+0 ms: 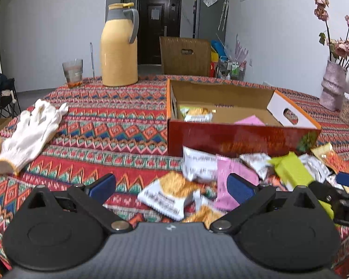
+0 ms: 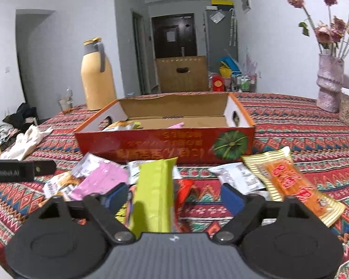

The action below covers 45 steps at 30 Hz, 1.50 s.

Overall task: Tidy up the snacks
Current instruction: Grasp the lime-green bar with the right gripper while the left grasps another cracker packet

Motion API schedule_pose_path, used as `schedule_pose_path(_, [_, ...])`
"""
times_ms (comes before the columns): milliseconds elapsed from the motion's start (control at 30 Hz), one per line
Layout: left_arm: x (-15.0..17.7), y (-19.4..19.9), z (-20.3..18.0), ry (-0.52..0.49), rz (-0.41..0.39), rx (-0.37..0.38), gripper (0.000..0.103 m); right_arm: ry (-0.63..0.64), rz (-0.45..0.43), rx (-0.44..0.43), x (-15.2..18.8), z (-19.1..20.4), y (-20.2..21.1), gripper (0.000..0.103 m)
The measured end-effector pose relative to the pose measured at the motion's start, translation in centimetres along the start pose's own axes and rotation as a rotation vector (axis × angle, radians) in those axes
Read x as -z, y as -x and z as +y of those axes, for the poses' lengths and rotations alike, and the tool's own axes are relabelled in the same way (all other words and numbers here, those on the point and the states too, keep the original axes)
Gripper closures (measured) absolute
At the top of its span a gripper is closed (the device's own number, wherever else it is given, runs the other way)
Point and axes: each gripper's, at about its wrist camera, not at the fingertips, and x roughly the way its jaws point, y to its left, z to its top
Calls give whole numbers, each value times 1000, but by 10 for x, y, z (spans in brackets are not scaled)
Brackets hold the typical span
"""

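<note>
Your snacks sit in a loose pile on the patterned tablecloth (image 2: pixel 302 125), just in front of the red box (image 2: pixel 165 144). The lime-green packet (image 2: pixel 154 197) lies between your right gripper (image 2: pixel 174 197) fingers; they're spread w/ gaps on both sides, pads not pressing it yet. Your left gripper (image 1: pixel 172 186) is spread wide too, nothing pinched, hovering over the white-and-orange packet (image 1: pixel 172 195), w/ a pink packet (image 1: pixel 223 181) by its right pad.

Risks, as I judge them:
- Packets overlap. Close on the green one and you could snag the red wrapper (image 2: pixel 185 190) under it, or drag neighbours along.
- Foil is slick and flat; a shallow pinch may slip mid-carry.
- Your two grippers work close together over one pile, so they could bump.
- The box's near wall stands between pile and cavity; carry low and you'll clip it or shove the box.

Box contents: a white-and-orange packet at the left, something pink mid-front, rest mostly bare cardboard. Plenty of room. The orange striped packet (image 2: pixel 290 181) lies off right, well clear.
</note>
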Motion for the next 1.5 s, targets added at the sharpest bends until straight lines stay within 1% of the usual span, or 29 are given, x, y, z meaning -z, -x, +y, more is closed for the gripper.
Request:
schedule_pose_path(67, [5, 1, 1, -4, 7, 3, 0, 12, 24, -10, 1, 6, -5, 40])
schedule_pose_path(133, [7, 1, 2, -8, 12, 10, 0, 10, 42, -12, 1, 9, -10, 47])
schedule_pose_path(233, [10, 1, 1, -19, 18, 18, 0, 10, 56, -13, 0, 12, -18, 47])
schedule_pose_path(300, [13, 2, 0, -27, 19, 20, 0, 17, 66, -21, 2, 14, -22, 49])
schedule_pose_path(367, [15, 2, -1, -33, 25, 24, 0, 29, 75, -17, 3, 16, -24, 64])
schedule_pose_path(500, [19, 1, -3, -43, 42, 31, 0, 24, 54, -31, 4, 14, -17, 66])
schedule_pose_path(700, [25, -6, -10, -79, 64, 50, 0, 24, -17, -20, 1, 10, 0, 67])
schedule_pose_path(833, [29, -13, -21, -134, 75, 46, 0, 10, -33, -6, 1, 2, 5, 67])
schedule_pose_path(1033, [33, -22, -36, -225, 63, 40, 1, -19, -39, 8, 9, -11, 10, 67])
schedule_pose_path(1067, [34, -24, -38, -234, 68, 44, 3, -24, -37, 9, 11, -13, 11, 67])
schedule_pose_path(1100, [34, -26, -39, -241, 73, 50, 9, -28, -36, 11, 12, -14, 12, 67])
schedule_pose_path(1133, [34, -28, -41, -248, 79, 56, 17, -31, -35, 12, 13, -15, 13, 67])
schedule_pose_path(1167, [35, -29, -42, -253, 82, 62, 21, -35, -37, 12, 14, -16, 14, 67])
schedule_pose_path(1200, [35, -31, -42, -254, 92, 74, 33, -38, -39, 13, 15, -17, 15, 67])
schedule_pose_path(1233, [35, -32, -43, -253, 98, 78, 37, -43, -41, 14, 16, -17, 16, 67])
schedule_pose_path(1267, [35, -32, -43, -250, 94, 77, 38, -48, -43, 14, 17, -18, 16, 67])
schedule_pose_path(1300, [35, -32, -42, -245, 94, 82, 45, -51, -44, 14, 17, -19, 17, 67])
schedule_pose_path(1400, [35, -29, -38, -217, 99, 96, 54, -55, -49, 9, 19, -19, 19, 67])
schedule_pose_path(1433, [35, -28, -37, -210, 100, 97, 60, -56, -49, 7, 20, -19, 19, 67])
schedule_pose_path(1500, [35, -24, -35, -195, 99, 96, 61, -56, -49, 1, 21, -17, 20, 67])
